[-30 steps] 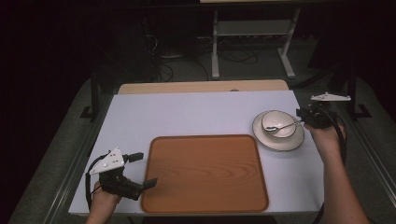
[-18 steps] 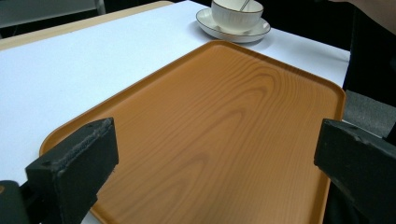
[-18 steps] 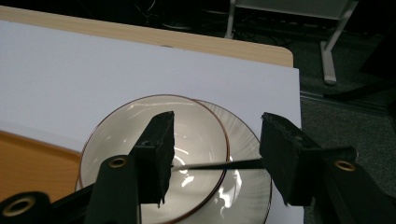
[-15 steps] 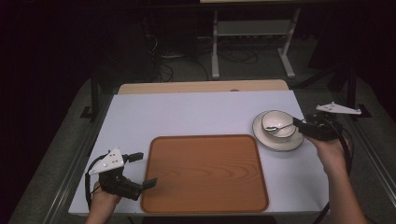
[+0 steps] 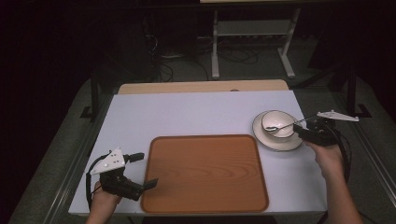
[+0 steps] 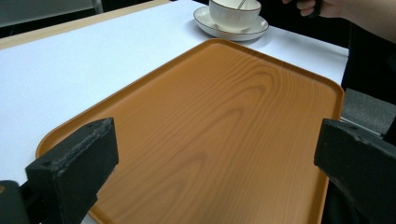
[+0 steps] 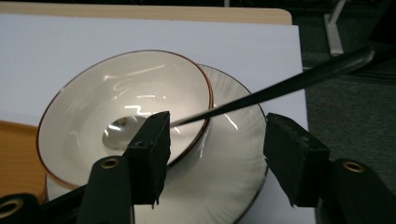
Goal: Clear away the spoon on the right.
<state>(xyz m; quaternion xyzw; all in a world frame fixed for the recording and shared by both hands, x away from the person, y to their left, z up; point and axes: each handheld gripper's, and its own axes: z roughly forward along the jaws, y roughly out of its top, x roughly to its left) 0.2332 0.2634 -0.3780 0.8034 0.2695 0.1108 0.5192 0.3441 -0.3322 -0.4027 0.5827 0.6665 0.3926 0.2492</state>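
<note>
A white bowl [image 5: 276, 124] stands on a white saucer [image 5: 275, 143] at the table's right side. A metal spoon [image 5: 285, 125] lies in the bowl, its handle leaning over the rim to the right. My right gripper [image 5: 299, 129] sits just right of the saucer. In the right gripper view its jaws, which have just been opening, stand apart [image 7: 217, 140]. The spoon handle [image 7: 289, 84] crosses above the gap and touches neither pad. My left gripper [image 5: 144, 170] rests open at the front left corner of the brown wooden tray [image 5: 205, 172], with only the tray surface [image 6: 224, 121] between its jaws.
The tray takes up the middle front of the white tabletop. A tan strip runs along the table's far edge [image 5: 201, 87]. Beyond it are a metal stand [image 5: 252, 42] and cables on a dark floor. Table edges lie close to both hands.
My right gripper has drawn back to the right from over the bowl and its jaws have spread. The spoon stays in the bowl. The left gripper has not moved.
</note>
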